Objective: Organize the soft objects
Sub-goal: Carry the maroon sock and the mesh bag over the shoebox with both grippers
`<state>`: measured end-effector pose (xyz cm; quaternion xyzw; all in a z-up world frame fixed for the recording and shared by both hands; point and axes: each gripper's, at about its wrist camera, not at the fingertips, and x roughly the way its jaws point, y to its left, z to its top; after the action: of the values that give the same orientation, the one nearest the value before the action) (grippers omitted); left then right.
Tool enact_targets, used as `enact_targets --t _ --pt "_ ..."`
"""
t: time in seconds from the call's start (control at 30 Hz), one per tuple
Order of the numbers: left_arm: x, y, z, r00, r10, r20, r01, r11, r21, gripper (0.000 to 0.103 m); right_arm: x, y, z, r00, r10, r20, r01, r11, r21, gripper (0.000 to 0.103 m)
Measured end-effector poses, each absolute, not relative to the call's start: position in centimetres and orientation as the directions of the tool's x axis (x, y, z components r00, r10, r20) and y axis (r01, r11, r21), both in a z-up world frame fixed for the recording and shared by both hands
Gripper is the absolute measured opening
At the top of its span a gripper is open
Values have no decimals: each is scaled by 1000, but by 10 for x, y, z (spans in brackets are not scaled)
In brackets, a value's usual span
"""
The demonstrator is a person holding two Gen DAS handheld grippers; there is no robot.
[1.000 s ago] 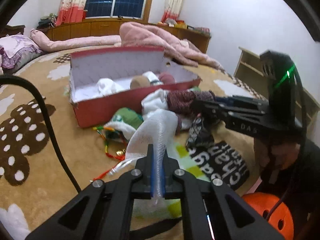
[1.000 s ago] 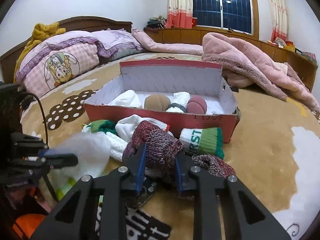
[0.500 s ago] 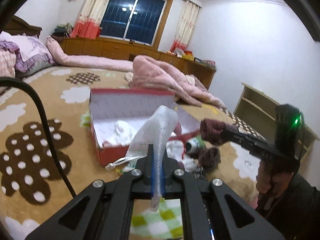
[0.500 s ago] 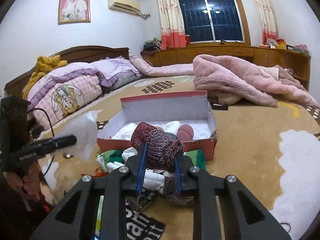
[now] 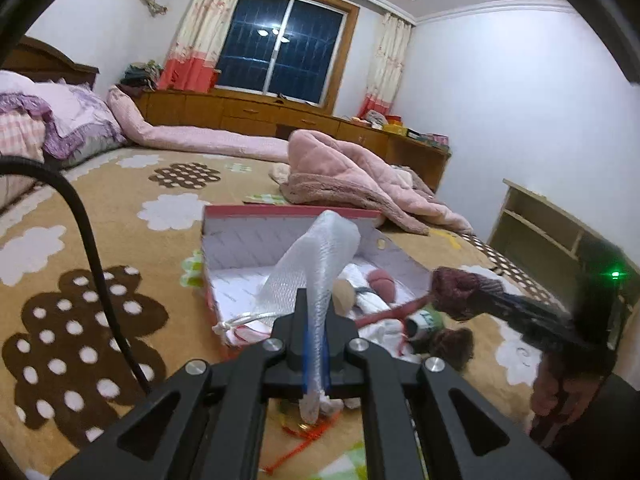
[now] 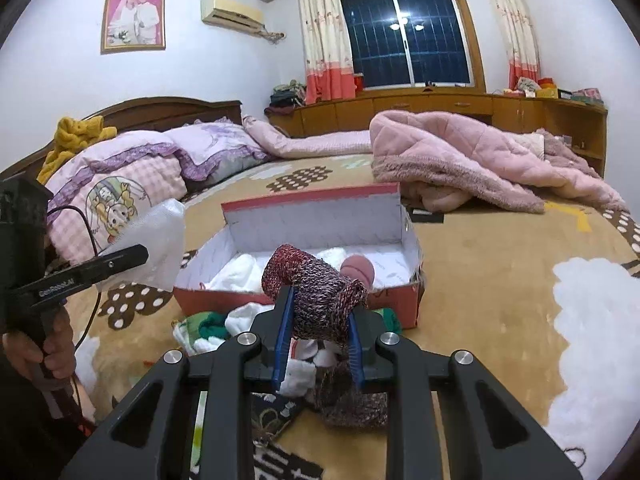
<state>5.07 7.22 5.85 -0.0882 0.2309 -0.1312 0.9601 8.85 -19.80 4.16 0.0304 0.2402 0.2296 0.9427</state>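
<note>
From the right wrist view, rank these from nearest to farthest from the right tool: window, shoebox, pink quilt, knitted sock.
1. Knitted sock, clamped in the right tool.
2. Shoebox, straight ahead on the bed.
3. Pink quilt, beyond, to the right.
4. Window, on the far wall.

The bedspread is tan, patterned with white cloud shapes and brown patches dotted white. On it the box is red outside and white inside (a faint zigzag print lines its walls). The knitted sock near the camera is marled maroon, purple and grey, between blue pads. To the left, the mesh pouch is translucent white. Far right lies a dusty-pink quilted blanket; far left, lilac and pink-checked pillows. The curtains are cream above, coral below.
</note>
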Motion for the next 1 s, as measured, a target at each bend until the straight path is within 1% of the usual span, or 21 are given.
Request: enact_targets --t 0.1,0.3,0.43,0.5,0.57,0.67,0.77,0.8,0.9,1.0 --pt "55 76 57 865 -275 -421 182 952 -247 4 88 -197 46 794 439 -420 -417 897 150 25" --pt "65 85 62 890 -234 -392 142 958 -249 4 98 -200 52 831 399 -388 -396 914 93 25" --pt "79 83 63 905 -180 -385 124 978 -166 4 111 -203 54 838 395 -376 -394 915 84 25" --pt "86 84 59 900 -179 -397 114 976 -183 4 119 -204 55 845 382 -374 -380 921 81 25" --pt "92 85 56 895 -186 -406 110 973 -204 4 127 -209 55 840 386 -381 -369 922 122 25" --pt "103 83 51 887 -192 -420 114 972 -204 4 139 -212 53 832 393 -392 -355 920 169 25" --pt "115 78 43 871 -168 -461 101 981 -166 4 149 -206 54 843 365 -395 -345 930 124 25" --pt "120 76 37 857 -160 -491 93 983 -158 4 154 -201 54 850 342 -400 -335 938 91 25" --pt "129 71 26 826 -157 -541 82 984 -160 4 166 -195 52 848 318 -423 -325 944 59 25" --pt "134 66 19 806 -179 -564 100 981 -169 4 184 -192 46 831 290 -475 -309 950 40 25"
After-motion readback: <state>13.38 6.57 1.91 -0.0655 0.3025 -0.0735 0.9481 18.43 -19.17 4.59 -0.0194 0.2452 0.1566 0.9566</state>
